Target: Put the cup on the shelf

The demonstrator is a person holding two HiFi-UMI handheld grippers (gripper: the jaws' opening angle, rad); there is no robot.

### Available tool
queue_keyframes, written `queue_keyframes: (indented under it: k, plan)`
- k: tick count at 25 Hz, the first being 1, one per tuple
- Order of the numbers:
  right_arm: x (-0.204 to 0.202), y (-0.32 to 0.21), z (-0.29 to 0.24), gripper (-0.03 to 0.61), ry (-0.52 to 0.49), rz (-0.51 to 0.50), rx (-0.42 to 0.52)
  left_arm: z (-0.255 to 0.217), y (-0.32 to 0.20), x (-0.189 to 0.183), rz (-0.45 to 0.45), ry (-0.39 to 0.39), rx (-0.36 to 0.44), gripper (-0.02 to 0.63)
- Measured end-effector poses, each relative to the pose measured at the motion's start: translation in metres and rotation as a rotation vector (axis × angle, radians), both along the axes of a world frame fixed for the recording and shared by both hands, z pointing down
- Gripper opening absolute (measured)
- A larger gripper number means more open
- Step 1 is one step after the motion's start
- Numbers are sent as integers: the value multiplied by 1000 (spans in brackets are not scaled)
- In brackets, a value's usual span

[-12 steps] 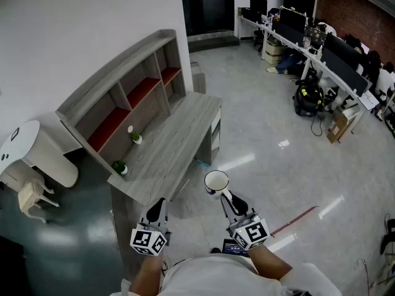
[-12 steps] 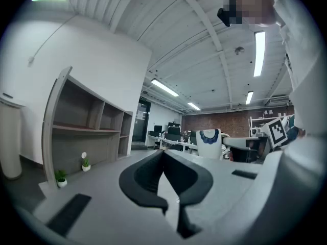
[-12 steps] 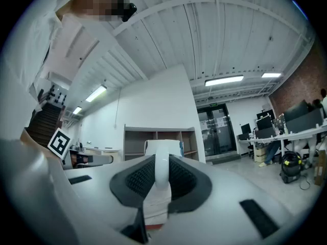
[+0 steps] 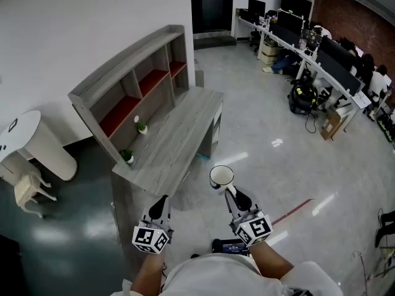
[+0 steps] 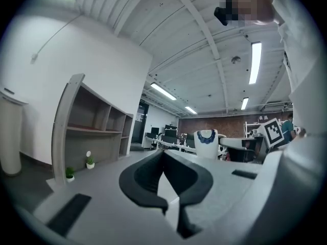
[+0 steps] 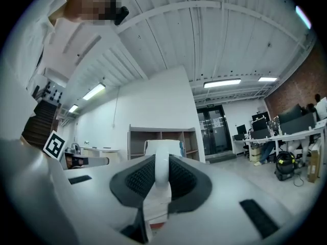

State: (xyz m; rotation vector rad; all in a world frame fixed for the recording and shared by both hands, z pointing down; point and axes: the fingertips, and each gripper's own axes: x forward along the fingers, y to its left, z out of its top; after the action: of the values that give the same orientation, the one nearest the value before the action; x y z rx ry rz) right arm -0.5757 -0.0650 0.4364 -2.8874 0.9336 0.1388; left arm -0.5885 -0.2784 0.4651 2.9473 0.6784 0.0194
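Observation:
A white cup with a blue pattern is held by its handle in my right gripper, above the floor just right of the desk's near corner. In the left gripper view the cup shows upright to the right. My left gripper is shut and holds nothing, low at the desk's near end. The grey shelf unit with red-lined compartments stands along the back of the grey desk, ahead and to the left. The shelf is straight ahead in the right gripper view.
Two small potted plants stand on the desk by the shelf's foot. A white round table and a small chair are at far left. Office desks with monitors and bags line the far right. Glossy floor lies between.
The view has shifted slightly: the desk and shelf now sit a little farther right and closer. Both grippers and the cup keep nearly the same place relative to me.

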Motion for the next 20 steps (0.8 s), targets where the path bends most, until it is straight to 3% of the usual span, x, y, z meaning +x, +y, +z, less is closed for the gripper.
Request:
queue_keyframes:
  k: [9, 20]
  plan:
    - [-45, -19, 5, 77, -22, -2, -1, 16, -25, -46, 14, -37, -24, 9]
    - [-57, 28, -11, 77, 26, -5, -24, -2, 9, -58, -17, 7, 4, 9]
